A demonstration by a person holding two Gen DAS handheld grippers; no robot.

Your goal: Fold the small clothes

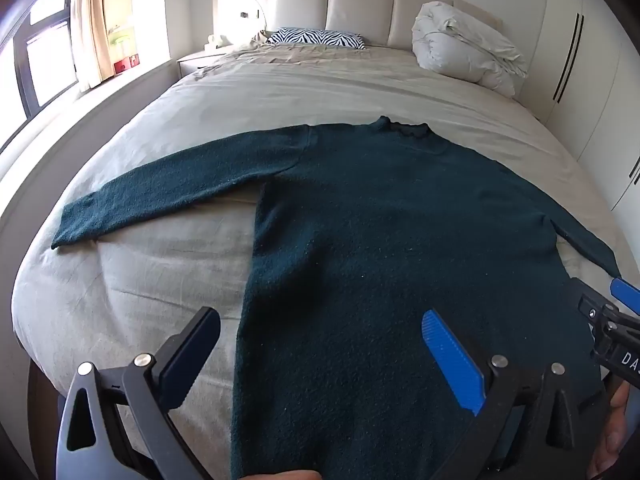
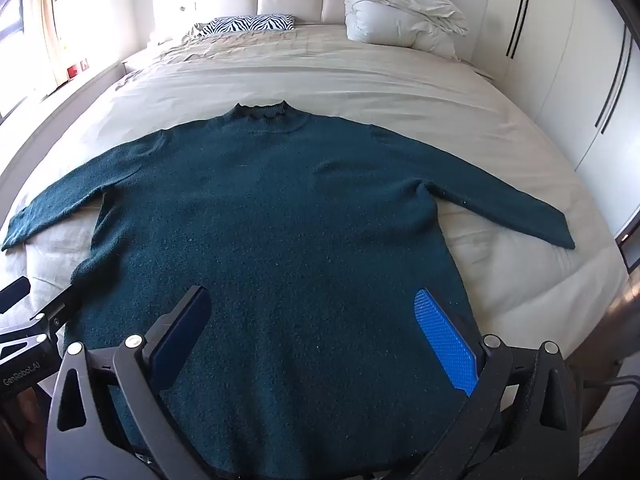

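Left wrist view: the left tongs (image 1: 320, 364) gape wide above the sweater (image 1: 384, 240), gripping nothing; it lies flat on the bed (image 1: 280, 92), sleeves spread. Right wrist view: the right tongs (image 2: 316, 340) also stand wide apart and empty over the sweater's (image 2: 280, 216) lower part.

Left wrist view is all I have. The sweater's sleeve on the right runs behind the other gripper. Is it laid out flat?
Observer: Yes. On the sweater, the right sleeve lies straight out on the bed, with the cuff unfolded.
Operator: And the right gripper, is it holding anything?
Observer: No. The right gripper is wide open over the lower part of the sweater and grips nothing.
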